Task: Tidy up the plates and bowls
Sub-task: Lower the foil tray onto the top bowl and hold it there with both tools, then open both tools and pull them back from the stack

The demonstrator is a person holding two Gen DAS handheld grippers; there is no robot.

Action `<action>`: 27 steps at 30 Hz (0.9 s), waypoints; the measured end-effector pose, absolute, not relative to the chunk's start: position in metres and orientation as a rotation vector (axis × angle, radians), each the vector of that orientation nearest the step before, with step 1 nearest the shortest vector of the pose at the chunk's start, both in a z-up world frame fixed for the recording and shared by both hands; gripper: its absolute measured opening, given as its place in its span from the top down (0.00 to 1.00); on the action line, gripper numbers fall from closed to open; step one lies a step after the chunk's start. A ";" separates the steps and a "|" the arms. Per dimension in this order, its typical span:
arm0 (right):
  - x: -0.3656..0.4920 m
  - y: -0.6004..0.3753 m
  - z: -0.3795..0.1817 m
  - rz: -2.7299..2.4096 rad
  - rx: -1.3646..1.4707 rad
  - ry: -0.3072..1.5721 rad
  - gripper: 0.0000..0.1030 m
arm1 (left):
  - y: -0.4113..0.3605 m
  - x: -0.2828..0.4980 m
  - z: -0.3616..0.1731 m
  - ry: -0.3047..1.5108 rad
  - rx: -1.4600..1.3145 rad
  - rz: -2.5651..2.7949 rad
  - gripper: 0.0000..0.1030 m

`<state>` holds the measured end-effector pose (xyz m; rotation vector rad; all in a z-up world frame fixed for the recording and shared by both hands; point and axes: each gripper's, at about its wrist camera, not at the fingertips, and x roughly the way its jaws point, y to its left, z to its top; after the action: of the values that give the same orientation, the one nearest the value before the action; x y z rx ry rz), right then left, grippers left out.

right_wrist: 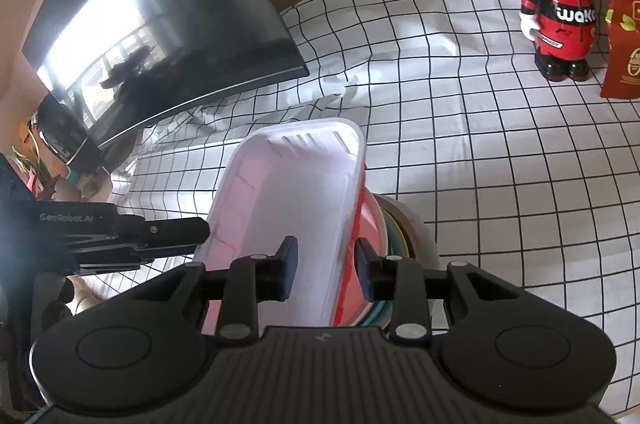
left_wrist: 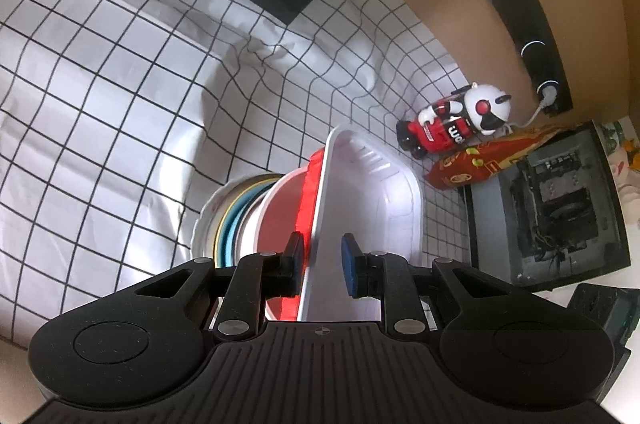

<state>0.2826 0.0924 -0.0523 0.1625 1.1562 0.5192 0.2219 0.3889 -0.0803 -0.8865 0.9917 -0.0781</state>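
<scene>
A white rectangular tray [left_wrist: 372,192] lies on top of a stack: a red bowl [left_wrist: 288,212], blue and yellow plates [left_wrist: 232,224] and a white scalloped plate [left_wrist: 204,220] at the bottom. My left gripper [left_wrist: 323,264] is open, its jaws straddling the tray's rim with a gap on each side. In the right wrist view the same tray [right_wrist: 292,184] sits on the red bowl [right_wrist: 360,248] and the plates [right_wrist: 404,236]. My right gripper [right_wrist: 326,270] is open, its jaws either side of the tray's opposite rim. The left gripper's body [right_wrist: 120,232] shows at the left there.
The stack rests on a white checked tablecloth [left_wrist: 100,104]. A black monitor [right_wrist: 160,24] stands at the back. A red and white robot figure [right_wrist: 560,0] and a red snack bag [right_wrist: 624,24] stand to the right. A grey open box [left_wrist: 552,208] sits beside the cloth.
</scene>
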 end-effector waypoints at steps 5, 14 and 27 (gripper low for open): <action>0.286 0.098 -0.053 0.519 0.154 1.149 0.69 | 0.388 0.225 -0.081 0.994 -0.881 -0.081 0.78; 0.288 0.100 -0.054 0.515 0.151 1.149 0.69 | 0.390 0.224 -0.083 0.998 -0.884 -0.091 0.78; 0.276 0.092 -0.049 0.449 0.153 1.104 0.69 | 0.393 0.203 -0.071 0.964 -0.858 -0.083 0.78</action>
<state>0.2760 0.0922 -0.0486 0.1535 1.1036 0.4492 0.2026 0.3930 -0.0705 -0.8576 0.9637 -0.0831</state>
